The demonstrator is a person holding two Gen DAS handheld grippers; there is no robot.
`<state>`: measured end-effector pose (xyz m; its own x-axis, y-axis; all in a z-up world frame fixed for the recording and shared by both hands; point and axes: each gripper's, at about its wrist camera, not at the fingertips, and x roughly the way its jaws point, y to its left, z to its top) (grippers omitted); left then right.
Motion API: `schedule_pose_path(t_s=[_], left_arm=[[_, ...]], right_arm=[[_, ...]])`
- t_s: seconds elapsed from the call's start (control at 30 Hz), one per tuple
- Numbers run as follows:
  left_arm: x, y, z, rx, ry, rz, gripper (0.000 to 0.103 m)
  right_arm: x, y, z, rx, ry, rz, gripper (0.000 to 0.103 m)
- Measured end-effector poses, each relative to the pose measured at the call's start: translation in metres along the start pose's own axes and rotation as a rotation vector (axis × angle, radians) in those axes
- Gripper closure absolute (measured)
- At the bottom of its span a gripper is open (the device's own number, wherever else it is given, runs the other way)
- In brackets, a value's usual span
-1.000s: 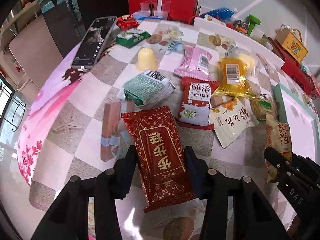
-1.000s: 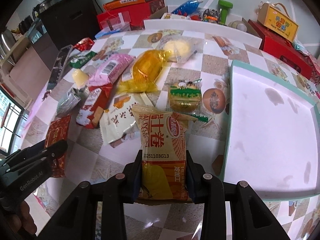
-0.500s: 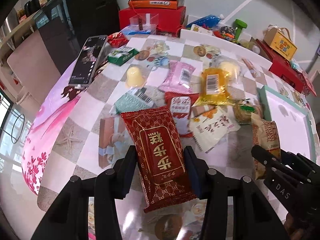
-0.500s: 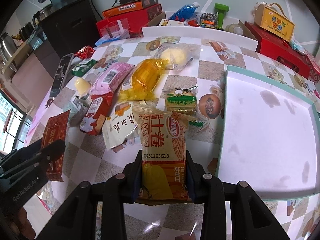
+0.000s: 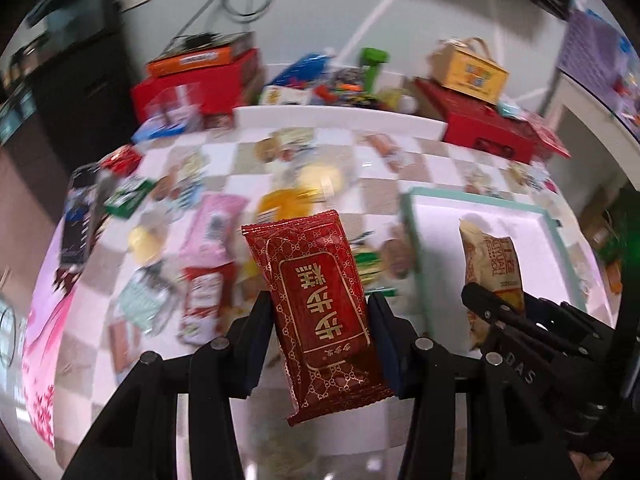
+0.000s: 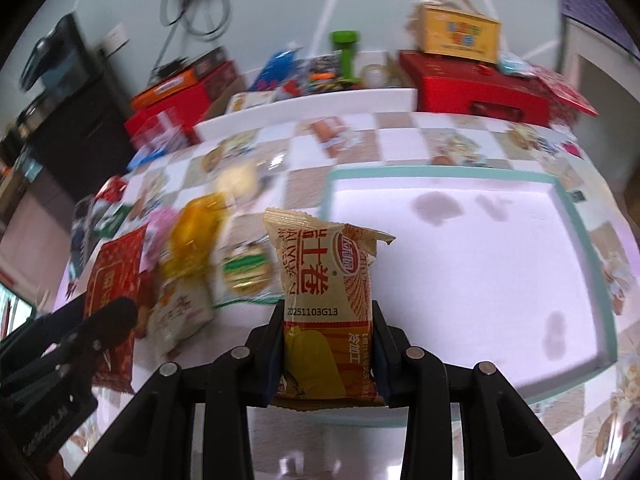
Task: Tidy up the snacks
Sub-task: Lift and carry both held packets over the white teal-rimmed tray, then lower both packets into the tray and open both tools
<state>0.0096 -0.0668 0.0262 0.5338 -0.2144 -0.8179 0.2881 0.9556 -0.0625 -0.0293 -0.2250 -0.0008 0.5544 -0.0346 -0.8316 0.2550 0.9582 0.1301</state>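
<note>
My left gripper [image 5: 320, 320] is shut on a red packet with gold characters [image 5: 320, 304], held up off the table; it also shows in the right wrist view [image 6: 116, 276]. My right gripper [image 6: 326, 336] is shut on a tan and yellow snack packet [image 6: 326, 292], held above the near left part of a white tray with a teal rim [image 6: 588, 248]. The same packet [image 5: 490, 268] and tray [image 5: 554, 236] show at the right of the left wrist view. Several snack packets lie blurred on the checkered tablecloth [image 5: 380, 184], left of the tray.
A phone [image 5: 76, 224] lies near the table's left edge. Red boxes [image 5: 200, 84], a yellow carton [image 5: 468, 72], a green bottle [image 5: 372, 64] and other clutter stand behind the table's far edge. The left gripper's body [image 6: 52, 364] is at the lower left of the right wrist view.
Both grippers have lifted and swung to the right with their packets. The tray is now nearer and more central in both views. The background is motion-blurred.
</note>
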Motion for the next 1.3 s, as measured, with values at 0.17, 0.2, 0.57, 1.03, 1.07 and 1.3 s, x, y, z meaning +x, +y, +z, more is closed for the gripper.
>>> schedule_pose_path(t_s=[0.17, 0.2, 0.57, 1.03, 1.07, 1.3], left_arm=[[0.009, -0.037, 0.012, 0.084, -0.006, -0.057, 0.054], [0.012, -0.044, 0.014, 0.099, -0.006, -0.070, 0.054], [0.061, -0.113, 0.027, 0.210, 0.043, -0.189, 0.054], [0.107, -0.141, 0.036, 0.234, 0.077, -0.193, 0.052], [0.106, -0.140, 0.037, 0.233, 0.075, -0.192, 0.052], [0.085, -0.130, 0.043, 0.190, 0.040, -0.225, 0.045]], right_arm=[[-0.001, -0.045, 0.009, 0.108, -0.011, -0.095, 0.064], [0.001, -0.053, 0.009, 0.130, -0.009, -0.118, 0.064], [0.024, -0.118, 0.012, 0.292, 0.013, -0.255, 0.064], [0.038, -0.125, 0.024, 0.277, 0.025, -0.274, 0.062], [0.035, -0.124, 0.025, 0.270, 0.020, -0.279, 0.062], [0.021, -0.117, 0.028, 0.254, -0.005, -0.257, 0.062]])
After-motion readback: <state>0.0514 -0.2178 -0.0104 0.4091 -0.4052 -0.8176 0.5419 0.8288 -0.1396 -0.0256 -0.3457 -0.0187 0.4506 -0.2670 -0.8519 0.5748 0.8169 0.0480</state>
